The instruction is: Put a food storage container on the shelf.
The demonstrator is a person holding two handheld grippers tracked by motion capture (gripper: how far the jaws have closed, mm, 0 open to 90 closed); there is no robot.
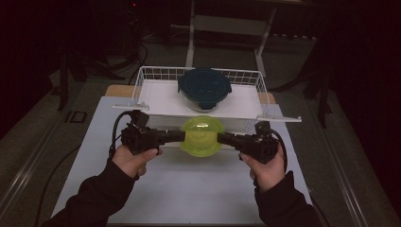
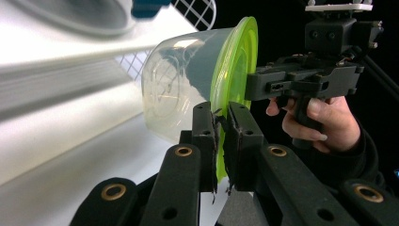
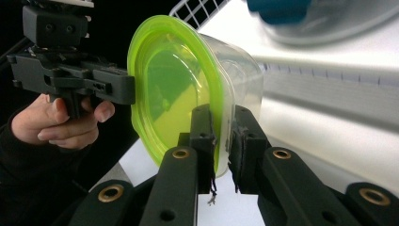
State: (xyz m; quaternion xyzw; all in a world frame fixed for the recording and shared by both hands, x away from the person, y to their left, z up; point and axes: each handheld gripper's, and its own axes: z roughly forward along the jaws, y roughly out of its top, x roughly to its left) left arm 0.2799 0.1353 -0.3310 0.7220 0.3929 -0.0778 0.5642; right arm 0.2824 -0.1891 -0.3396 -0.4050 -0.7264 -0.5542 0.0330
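Observation:
A clear plastic container with a lime-green lid (image 1: 201,136) hangs above the white table, held between both grippers. My left gripper (image 1: 182,136) is shut on the lid's left rim, and my right gripper (image 1: 220,137) is shut on its right rim. In the left gripper view the container (image 2: 188,80) lies on its side, and my left gripper (image 2: 220,136) pinches the green rim, with the other gripper across. In the right gripper view my right gripper (image 3: 222,141) grips the rim of the container (image 3: 179,84).
A white wire basket (image 1: 156,97) stands at the back of the table, holding a glass bowl with a dark blue lid (image 1: 204,88). The white table top (image 1: 189,189) stretches toward the person. Cables trail from both grippers.

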